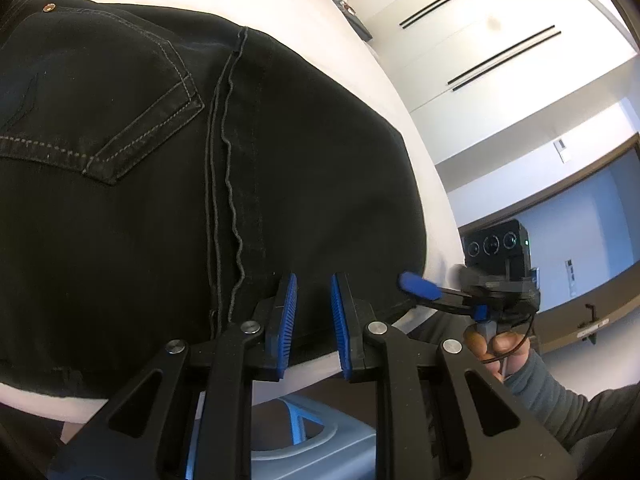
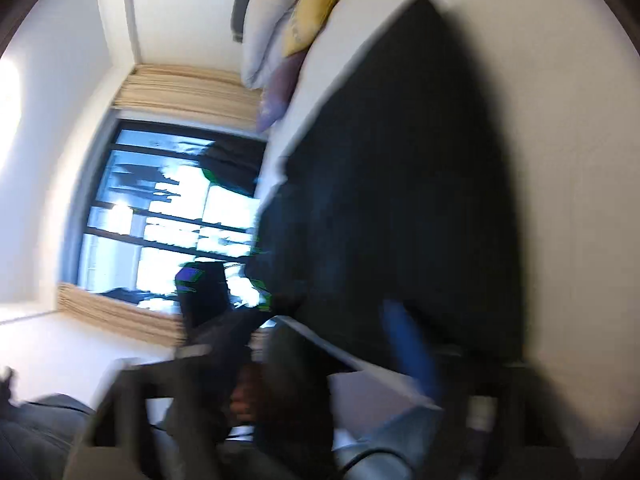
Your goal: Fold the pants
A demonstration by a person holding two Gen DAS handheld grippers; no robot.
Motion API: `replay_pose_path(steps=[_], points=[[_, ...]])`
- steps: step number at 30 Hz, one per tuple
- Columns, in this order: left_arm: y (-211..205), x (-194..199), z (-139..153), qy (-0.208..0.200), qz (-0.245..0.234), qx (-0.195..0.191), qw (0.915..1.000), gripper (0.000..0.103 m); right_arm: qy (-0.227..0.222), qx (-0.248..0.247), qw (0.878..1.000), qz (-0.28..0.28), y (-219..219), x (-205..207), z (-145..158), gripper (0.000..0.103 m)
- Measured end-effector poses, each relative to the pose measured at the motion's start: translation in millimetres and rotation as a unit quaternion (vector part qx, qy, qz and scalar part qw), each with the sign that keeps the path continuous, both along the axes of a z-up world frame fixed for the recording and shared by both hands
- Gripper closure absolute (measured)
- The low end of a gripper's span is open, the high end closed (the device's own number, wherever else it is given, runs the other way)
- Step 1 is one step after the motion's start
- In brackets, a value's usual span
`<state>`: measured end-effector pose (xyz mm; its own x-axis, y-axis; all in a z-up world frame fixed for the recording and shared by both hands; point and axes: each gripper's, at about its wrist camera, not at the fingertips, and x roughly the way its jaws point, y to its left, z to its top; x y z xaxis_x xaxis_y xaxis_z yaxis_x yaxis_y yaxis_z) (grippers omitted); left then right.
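Hovering over the black denim pants (image 1: 200, 180) on the white bed (image 1: 360, 60), the left gripper (image 1: 314, 316) gapes narrowly, empty; the right gripper (image 1: 416, 285) stands half-open, empty; pinching one layer could drag the fold askew

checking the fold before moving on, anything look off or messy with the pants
Nothing stands out. The black pants lie flat on the white bed, seam and back pocket smooth, with their near edge at the bed's edge. The right wrist view is too blurred to check the far end.
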<state>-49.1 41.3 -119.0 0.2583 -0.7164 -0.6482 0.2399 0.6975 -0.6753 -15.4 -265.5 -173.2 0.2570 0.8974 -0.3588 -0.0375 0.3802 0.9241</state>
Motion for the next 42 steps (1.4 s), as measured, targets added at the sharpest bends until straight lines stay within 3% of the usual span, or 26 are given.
replay_pose_path(steps=[3,7,13,17,20,21,23,25,27,30,33,36,38,42], points=[[-1.4,2.6,-6.7,0.001,0.005,-0.005,1.0,0.086,0.03,0.005,1.0,-0.002,-20.0,-14.8,-0.1,0.045],[-26.8,5.1,-9.0,-0.007,0.01,0.005,0.9999,0.086,-0.011,-0.017,0.999,0.028,-11.3,-9.4,37.7,0.028],[40.6,6.9,31.2,-0.049,0.107,-0.003,0.993,0.086,-0.076,0.029,0.995,0.065,52.5,50.1,80.6,0.022],[84.8,6.4,46.4,-0.06,0.158,-0.003,0.9855,0.086,-0.067,0.021,0.994,0.083,105.0,100.4,66.2,0.022],[104.5,3.6,49.2,-0.063,0.183,-0.008,0.9811,0.086,0.0,0.006,0.997,0.078,124.3,136.4,28.8,0.023],[110.3,1.6,48.7,-0.063,0.186,-0.01,0.9805,0.086,0.038,-0.013,0.997,0.065,124.4,149.2,11.0,0.032],[119.5,-0.7,45.7,-0.058,0.196,-0.007,0.9789,0.086,0.054,0.0,0.997,0.055,119.8,161.0,3.7,0.035],[126.2,-1.3,40.5,-0.051,0.204,-0.011,0.9776,0.086,0.046,-0.008,0.998,0.042,113.6,167.1,13.5,0.033],[135.5,-2.1,37.3,-0.043,0.212,-0.009,0.9763,0.086,0.035,-0.017,0.999,0.028,108.7,167.7,28.4,0.022],[152.2,-9.4,37.1,-0.044,0.224,-0.014,0.9735,0.086,-0.005,0.017,0.999,0.032,117.5,164.6,54.3,0.013],[175.4,-17.1,32.0,-0.034,0.254,-0.015,0.9664,0.086,-0.007,0.015,0.997,0.07,148.8,169.3,58.9,0.013],[203.7,-34.1,22.2,-0.024,0.276,-0.025,0.9606,0.086,0.023,-0.015,0.995,0.096,173.3,170.8,35.0,0.013],[213.6,-39.6,19.0,-0.019,0.285,-0.026,0.9579,0.086,0.048,-0.041,0.995,0.077,166.6,167.0,17.7,0.019],[224.2,-41.6,6.8,-0.006,0.315,-0.036,0.9483,0.086,0.022,-0.014,0.998,0.048,156.0,151.1,39.3,0.018]])
